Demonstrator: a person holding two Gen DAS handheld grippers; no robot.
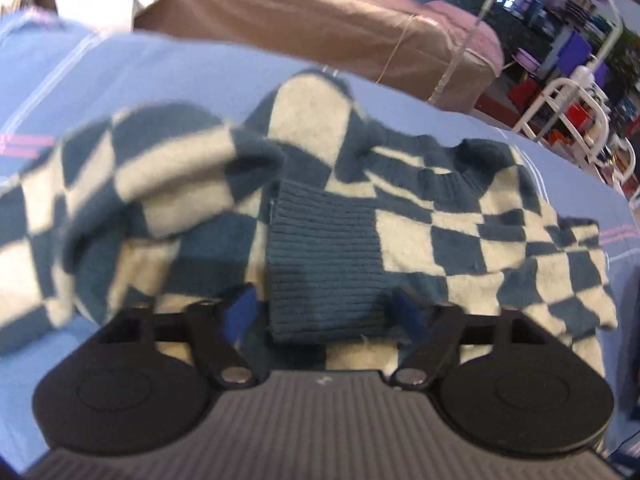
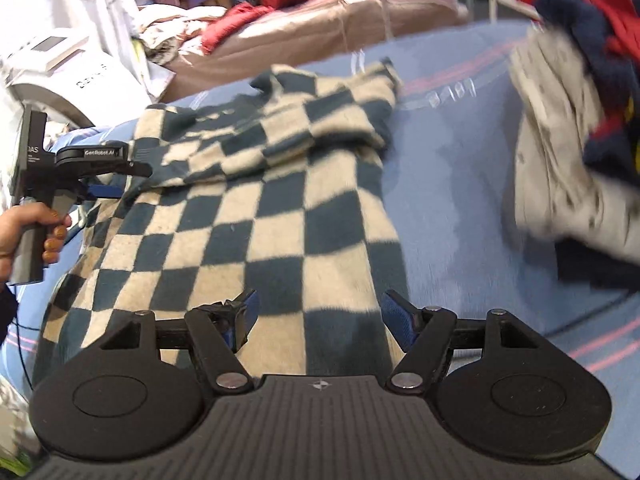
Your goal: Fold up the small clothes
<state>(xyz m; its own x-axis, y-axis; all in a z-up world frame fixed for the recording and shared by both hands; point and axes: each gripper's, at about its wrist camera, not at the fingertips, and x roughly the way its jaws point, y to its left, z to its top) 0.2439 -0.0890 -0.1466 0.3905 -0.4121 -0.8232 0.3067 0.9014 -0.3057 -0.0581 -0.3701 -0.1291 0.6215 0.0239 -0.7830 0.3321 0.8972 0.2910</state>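
A teal-and-cream checkered sweater [image 1: 420,232] [image 2: 260,220] lies spread on a blue sheet [image 1: 160,72] [image 2: 448,200], with one sleeve folded across its body. The sleeve's teal ribbed cuff [image 1: 320,248] lies between the jaws of my left gripper [image 1: 324,312], which stand apart; the pads do not press on it. From the right wrist view, the left gripper [image 2: 128,180] sits at the sweater's left edge, held by a hand [image 2: 36,224]. My right gripper [image 2: 318,316] hovers open over the sweater's near hem, holding nothing.
A pile of grey, navy and red clothes [image 2: 560,140] lies on the sheet to the right of the sweater. A brown-covered bed [image 1: 320,20] with red cloth stands behind. A white metal rack [image 1: 580,100] is at the far right, a white appliance [image 2: 68,76] at the left.
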